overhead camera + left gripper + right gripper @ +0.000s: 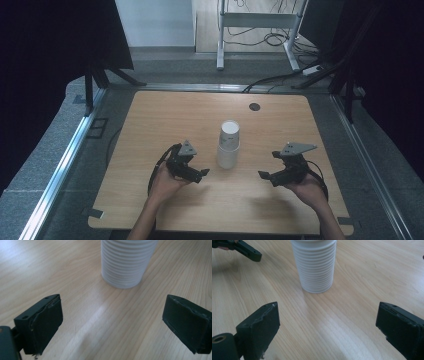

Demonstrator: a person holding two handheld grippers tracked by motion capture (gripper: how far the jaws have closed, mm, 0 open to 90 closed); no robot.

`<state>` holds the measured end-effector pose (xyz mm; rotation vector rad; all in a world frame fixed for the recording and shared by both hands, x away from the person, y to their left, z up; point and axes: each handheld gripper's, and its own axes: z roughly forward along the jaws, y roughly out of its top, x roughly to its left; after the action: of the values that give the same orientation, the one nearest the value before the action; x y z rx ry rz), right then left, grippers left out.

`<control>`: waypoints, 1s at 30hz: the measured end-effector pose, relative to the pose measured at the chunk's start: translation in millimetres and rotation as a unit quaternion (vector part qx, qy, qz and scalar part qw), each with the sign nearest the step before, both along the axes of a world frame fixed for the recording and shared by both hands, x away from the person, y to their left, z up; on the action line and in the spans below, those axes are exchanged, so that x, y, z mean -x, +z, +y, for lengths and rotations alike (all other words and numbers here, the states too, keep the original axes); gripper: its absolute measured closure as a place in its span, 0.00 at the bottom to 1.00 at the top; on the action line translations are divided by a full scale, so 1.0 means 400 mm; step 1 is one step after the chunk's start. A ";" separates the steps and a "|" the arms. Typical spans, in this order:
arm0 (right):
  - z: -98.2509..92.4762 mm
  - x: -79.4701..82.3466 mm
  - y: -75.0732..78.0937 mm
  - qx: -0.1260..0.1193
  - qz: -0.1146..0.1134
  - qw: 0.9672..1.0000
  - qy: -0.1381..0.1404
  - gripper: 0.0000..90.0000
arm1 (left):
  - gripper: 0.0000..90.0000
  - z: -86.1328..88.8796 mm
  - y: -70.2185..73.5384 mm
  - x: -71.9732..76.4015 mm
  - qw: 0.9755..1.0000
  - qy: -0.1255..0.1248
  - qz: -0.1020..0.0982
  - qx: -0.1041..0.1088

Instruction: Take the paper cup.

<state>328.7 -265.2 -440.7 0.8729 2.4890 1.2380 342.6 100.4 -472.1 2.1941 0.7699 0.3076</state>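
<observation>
A stack of white ribbed cups (228, 145) stands upright near the middle of the wooden table (165, 115). My left gripper (200, 175) hovers just left of the stack, open, with nothing between its jaws. My right gripper (265, 176) is held to the right of the stack, open and empty too. In the left gripper view the cup stack (126, 262) rises ahead of the open left gripper (112, 317), apart from it. In the right gripper view the stack (315, 265) stands beyond the open right gripper (328, 322), and the left gripper's jaw tip (247, 251) shows at the top left.
A small dark round mark (254, 106) lies near the table's far edge. Metal rails (70, 150) run along both sides of the table. A white frame with cables (260, 30) stands on the floor behind, and black curtains hang at both sides.
</observation>
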 end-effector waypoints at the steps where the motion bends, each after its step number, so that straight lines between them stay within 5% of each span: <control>1: 0.003 -0.003 0.004 0.001 -0.001 1.000 0.002 0.06 | 0.03 -0.005 0.003 -0.004 1.000 -0.002 -0.001 0.000; 17: 0.062 -0.050 0.055 -0.001 -0.003 0.999 0.033 0.05 | 0.06 -0.078 0.040 -0.053 0.999 -0.039 -0.023 0.002; 30: 0.099 -0.077 0.095 -0.004 -0.011 0.999 0.046 0.07 | 0.07 -0.115 0.054 -0.086 0.998 -0.052 -0.018 0.014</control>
<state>359.5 -225.6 -402.8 0.7512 2.5340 1.2798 377.0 54.4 -450.7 2.1869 0.6330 0.2820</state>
